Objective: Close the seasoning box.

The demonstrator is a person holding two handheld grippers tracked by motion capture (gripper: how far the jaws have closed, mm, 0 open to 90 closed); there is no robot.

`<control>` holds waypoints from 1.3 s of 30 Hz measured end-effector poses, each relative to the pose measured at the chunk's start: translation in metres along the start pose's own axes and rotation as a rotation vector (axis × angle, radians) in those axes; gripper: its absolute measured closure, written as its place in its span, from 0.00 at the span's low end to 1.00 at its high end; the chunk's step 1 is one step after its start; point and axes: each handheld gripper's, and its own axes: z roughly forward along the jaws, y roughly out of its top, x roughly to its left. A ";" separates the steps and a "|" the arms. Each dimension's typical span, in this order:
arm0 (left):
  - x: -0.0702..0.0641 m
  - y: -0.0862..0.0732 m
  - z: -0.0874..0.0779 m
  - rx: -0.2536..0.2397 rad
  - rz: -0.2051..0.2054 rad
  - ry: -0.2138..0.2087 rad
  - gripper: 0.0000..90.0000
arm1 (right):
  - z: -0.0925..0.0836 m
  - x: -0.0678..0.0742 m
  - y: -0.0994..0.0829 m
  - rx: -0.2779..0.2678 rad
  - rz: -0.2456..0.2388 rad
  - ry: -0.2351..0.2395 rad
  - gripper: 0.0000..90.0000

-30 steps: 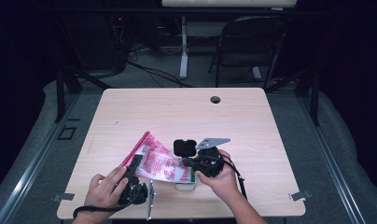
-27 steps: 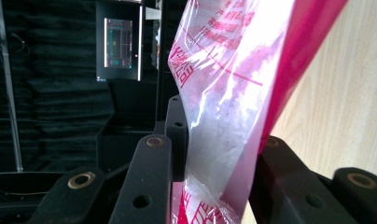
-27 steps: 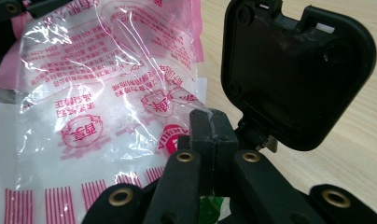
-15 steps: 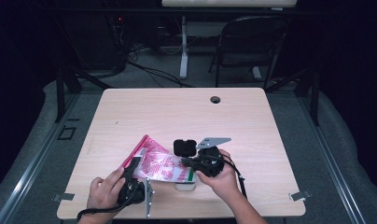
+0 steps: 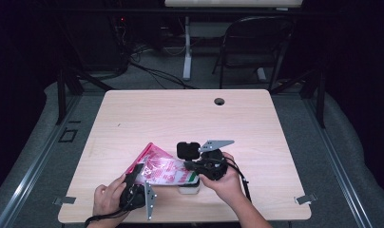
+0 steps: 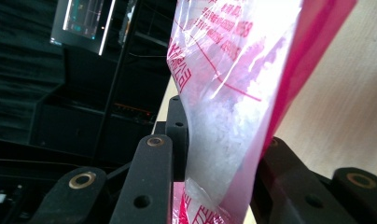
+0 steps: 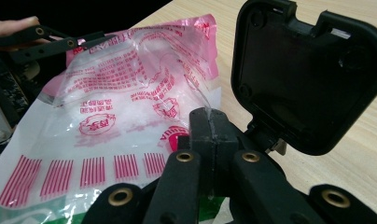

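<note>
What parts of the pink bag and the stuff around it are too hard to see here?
- The red print on the bag: too small in the high view, blurred in the left gripper view.
- The white thing beneath the bag: mostly covered in the high view by the bag and the right gripper.
- The bag's lower end: cut off by the bottom edge in the right gripper view.
- Left gripper pads: hidden by the bag.

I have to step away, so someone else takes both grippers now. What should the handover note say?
Left gripper: jaws shut on the plastic bag of white grains, at its left edge.
Right gripper: jaws shut on the bag's other edge, next to a black hinged lid.
Bag: stretched between the two grippers, low over the table near its front edge; a white container sits under it.
Done: bag gripped on both sides.
Left: probably opening or emptying it; no opening seen yet.
</note>
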 end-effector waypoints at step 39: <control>-0.013 -0.012 0.013 -0.023 -0.171 -0.129 0.86 | 0.001 0.004 0.003 -0.014 0.000 0.015 0.97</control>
